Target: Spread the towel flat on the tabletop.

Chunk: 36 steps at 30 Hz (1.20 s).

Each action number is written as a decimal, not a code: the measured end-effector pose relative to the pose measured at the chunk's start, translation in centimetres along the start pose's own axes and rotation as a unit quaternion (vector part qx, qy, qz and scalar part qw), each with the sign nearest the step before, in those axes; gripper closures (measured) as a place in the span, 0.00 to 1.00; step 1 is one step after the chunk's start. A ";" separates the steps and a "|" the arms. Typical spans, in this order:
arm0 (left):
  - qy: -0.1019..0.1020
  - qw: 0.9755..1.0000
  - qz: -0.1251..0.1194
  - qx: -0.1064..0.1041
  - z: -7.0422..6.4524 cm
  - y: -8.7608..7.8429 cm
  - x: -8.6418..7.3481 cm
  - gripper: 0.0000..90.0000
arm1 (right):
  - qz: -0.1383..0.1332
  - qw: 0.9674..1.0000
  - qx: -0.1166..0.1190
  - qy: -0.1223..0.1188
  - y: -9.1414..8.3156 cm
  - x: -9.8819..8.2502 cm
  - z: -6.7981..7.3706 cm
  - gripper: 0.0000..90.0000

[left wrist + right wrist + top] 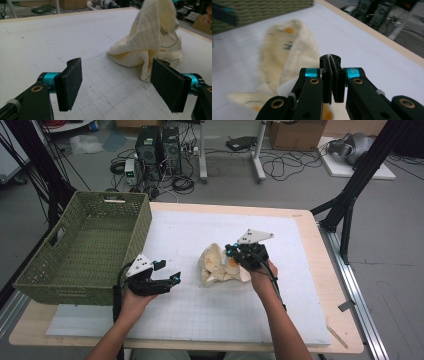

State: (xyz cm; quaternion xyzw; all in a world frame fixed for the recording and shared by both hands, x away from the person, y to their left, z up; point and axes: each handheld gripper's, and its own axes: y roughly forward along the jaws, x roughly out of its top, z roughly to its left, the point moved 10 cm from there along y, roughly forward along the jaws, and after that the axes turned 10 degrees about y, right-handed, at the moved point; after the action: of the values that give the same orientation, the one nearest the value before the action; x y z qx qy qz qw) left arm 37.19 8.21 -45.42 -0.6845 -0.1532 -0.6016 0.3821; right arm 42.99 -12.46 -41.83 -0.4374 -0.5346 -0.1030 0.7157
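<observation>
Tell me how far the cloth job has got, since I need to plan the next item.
Done: the right gripper has shut on the cream cloth and holds part of it up off the white mat. In hand: that lift. Left: the left gripper is open and holds nothing; the green basket beside it holds no cloth.

I see even, soft room light from above in the high view, with faint shadows and no glare on the white mat (210,320). The left gripper view is sharp on the pads (72,82), and the cloth (150,40) top is slightly washed out. The right gripper view blurs the cloth (287,55) and basket (262,10); only the jaws stay crisp.
</observation>
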 end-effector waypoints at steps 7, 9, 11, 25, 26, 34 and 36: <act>0.001 1.000 0.002 -0.007 -0.4 0.3 -0.1 0.30 | 0.011 0.996 -0.069 0.056 0.8 -1.1 -5.9 0.99; 0.002 1.000 0.003 -0.008 -0.4 0.4 -0.1 0.30 | 0.008 0.993 -0.093 0.070 0.8 -1.5 -7.5 0.99; 0.001 1.000 0.004 -0.010 -0.5 0.4 -0.2 0.30 | 0.003 0.988 -0.122 0.090 0.5 -1.8 -9.1 0.99; 0.010 1.000 0.005 -0.020 -0.8 0.4 -0.2 0.36 | -0.029 0.982 -0.144 0.121 -2.5 -2.2 -10.0 0.67; 0.011 1.000 0.005 -0.020 -0.9 0.4 -0.1 0.37 | -0.023 0.984 -0.137 0.108 -2.7 -2.3 -9.3 0.66; 0.012 1.000 0.008 -0.021 -1.0 0.5 -0.2 0.38 | 0.000 0.998 -0.007 0.059 -3.9 -5.4 -2.7 0.56; 0.012 1.000 0.008 -0.021 -1.0 0.5 -0.2 0.38 | 0.019 0.998 0.014 0.050 -3.5 -6.5 -1.3 0.56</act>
State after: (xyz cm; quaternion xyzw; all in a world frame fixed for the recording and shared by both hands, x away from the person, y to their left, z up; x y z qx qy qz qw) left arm 36.79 7.23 -45.77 -0.6863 -0.1309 -0.6099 0.3741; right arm 39.06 -17.62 -45.63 -0.4319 -0.4913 -0.1039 0.7492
